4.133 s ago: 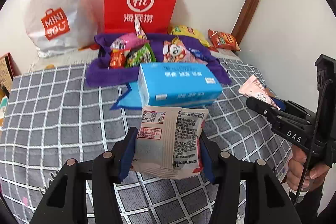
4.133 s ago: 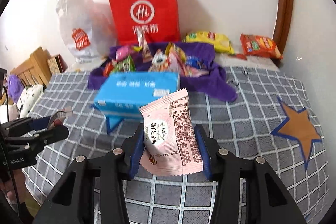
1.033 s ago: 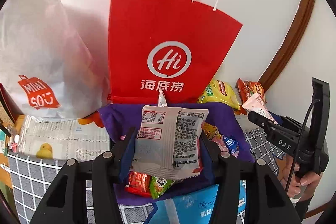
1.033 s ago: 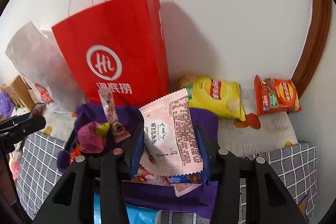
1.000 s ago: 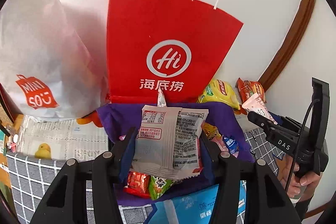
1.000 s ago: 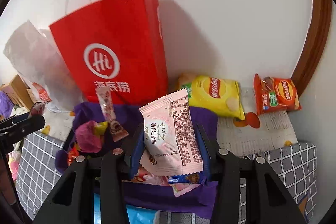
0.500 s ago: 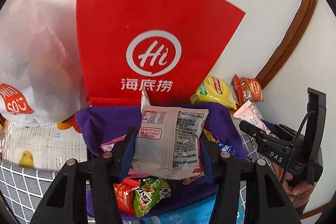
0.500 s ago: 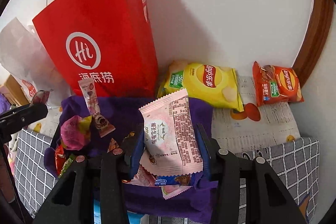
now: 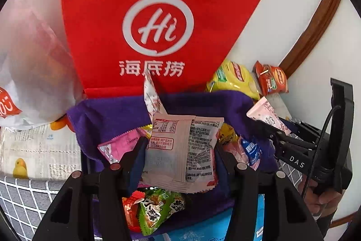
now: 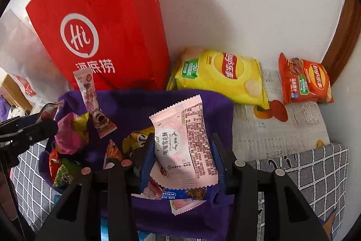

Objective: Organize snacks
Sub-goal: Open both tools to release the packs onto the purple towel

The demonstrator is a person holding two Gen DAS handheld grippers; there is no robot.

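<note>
My left gripper (image 9: pixel 178 157) is shut on a pale pink-white snack packet (image 9: pixel 182 150), held above the purple cloth-lined basket (image 9: pixel 108 112). My right gripper (image 10: pixel 182 157) is shut on a pink snack packet (image 10: pixel 185 143) over the same purple basket (image 10: pixel 216 105). Several loose snacks lie in the basket, among them a green packet (image 9: pixel 158 207) and a tall upright pink stick packet (image 10: pixel 90 94). The right gripper with its pink packet (image 9: pixel 266 114) shows at the right of the left wrist view. At the left edge of the right wrist view the left gripper (image 10: pixel 29 128) is partly seen.
A red paper bag (image 9: pixel 158 26) stands against the wall behind the basket, a white plastic bag (image 9: pixel 29 55) to its left. A yellow chips bag (image 10: pixel 221 76) and an orange chips bag (image 10: pixel 304 80) lie right of the basket. A blue box (image 9: pixel 203 229) sits in front.
Both grippers have come down and closer over the basket, each still gripping its packet. The red bag and the basket's snacks now loom larger.
</note>
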